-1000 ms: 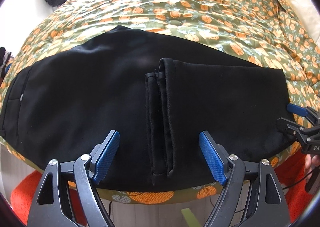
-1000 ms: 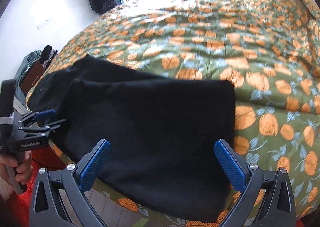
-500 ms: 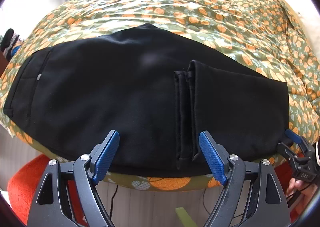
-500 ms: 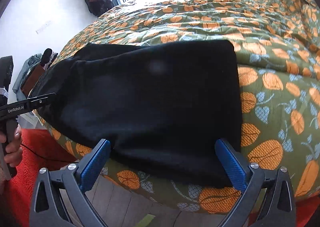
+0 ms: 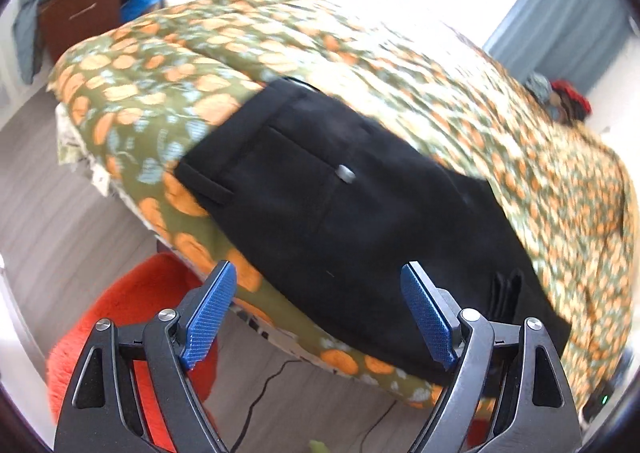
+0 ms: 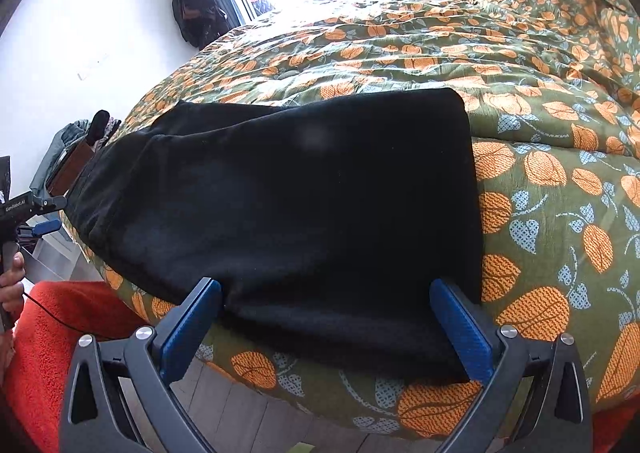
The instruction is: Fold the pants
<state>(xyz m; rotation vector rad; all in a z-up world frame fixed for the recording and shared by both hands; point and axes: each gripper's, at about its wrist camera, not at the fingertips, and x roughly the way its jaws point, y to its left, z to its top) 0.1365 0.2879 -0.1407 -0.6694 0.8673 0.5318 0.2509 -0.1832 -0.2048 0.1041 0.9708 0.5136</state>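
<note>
Black pants (image 5: 360,213) lie folded along the near edge of a bed. In the left wrist view the waistband end with a back pocket and a grey button (image 5: 346,174) faces me; the leg hems (image 5: 508,293) lie folded over at the right. My left gripper (image 5: 320,309) is open and empty, just off the bed edge near the waist end. In the right wrist view the folded leg end (image 6: 320,213) fills the middle. My right gripper (image 6: 326,323) is open and empty at its near edge. The left gripper (image 6: 36,213) shows at the far left there.
The bed has a green quilt with orange fruit print (image 6: 540,133). An orange-red rug (image 5: 132,317) and a cable (image 5: 260,393) lie on the wood floor below. A brown cabinet with clothes (image 5: 80,9) stands beyond the bed corner. A dark bag (image 6: 196,5) hangs by the window.
My left gripper has swung left from the folded hems to the waistband end. My right gripper has barely moved and stays at the folded end. Both stay open.
</note>
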